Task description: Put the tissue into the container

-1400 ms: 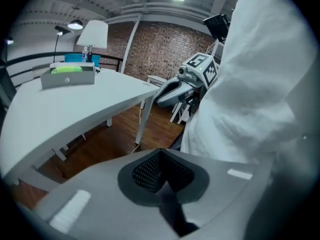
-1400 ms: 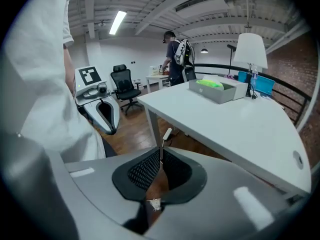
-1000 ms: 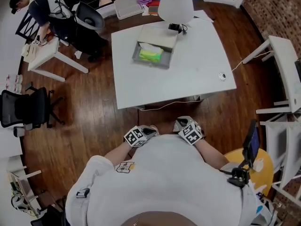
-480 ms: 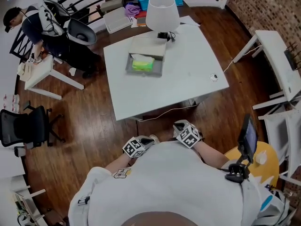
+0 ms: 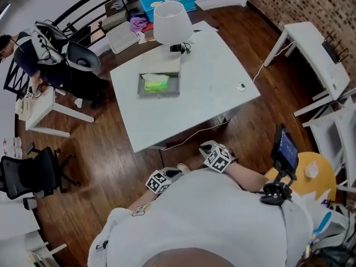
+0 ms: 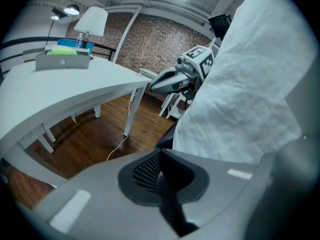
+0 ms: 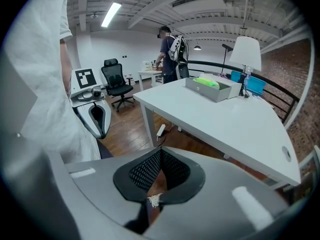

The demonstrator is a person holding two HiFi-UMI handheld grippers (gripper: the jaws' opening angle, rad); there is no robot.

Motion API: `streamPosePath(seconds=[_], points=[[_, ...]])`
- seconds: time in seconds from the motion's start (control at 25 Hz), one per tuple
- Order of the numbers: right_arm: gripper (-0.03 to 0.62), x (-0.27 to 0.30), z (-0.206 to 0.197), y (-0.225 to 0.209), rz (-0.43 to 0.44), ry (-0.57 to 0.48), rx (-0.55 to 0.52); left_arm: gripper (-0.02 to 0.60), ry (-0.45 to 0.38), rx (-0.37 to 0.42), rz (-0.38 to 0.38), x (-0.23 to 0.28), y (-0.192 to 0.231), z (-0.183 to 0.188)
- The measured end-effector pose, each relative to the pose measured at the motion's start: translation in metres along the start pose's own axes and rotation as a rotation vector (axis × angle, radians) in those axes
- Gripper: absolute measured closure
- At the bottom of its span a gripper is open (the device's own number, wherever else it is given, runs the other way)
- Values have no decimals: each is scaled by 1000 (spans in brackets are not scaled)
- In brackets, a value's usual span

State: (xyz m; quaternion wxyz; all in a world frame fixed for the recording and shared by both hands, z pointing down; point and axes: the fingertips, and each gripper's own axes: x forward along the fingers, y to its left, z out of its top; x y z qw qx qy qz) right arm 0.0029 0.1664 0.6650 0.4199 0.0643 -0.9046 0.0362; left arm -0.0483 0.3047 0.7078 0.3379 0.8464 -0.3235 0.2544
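The green tissue (image 5: pixel 156 83) lies inside the grey container (image 5: pixel 141 88), which sits toward the far edge of the desk (image 5: pixel 217 88), just in front of the lamp (image 5: pixel 168 21), so the placing itself looks done. Both grippers are held close to the person's body, well apart from the desk's near edge. The left claw (image 6: pixel 160 156) has its jaws together on nothing, and the right claw (image 7: pixel 160 159) is likewise closed, with only a small white fleck at its tips. I judge that little or nothing remains.
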Motion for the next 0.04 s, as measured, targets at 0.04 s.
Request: streamPosePath(seconds=[0.04], points=[[594,4,5,-5,0,-7,-15,581,-9,8,14,-1,5,3]])
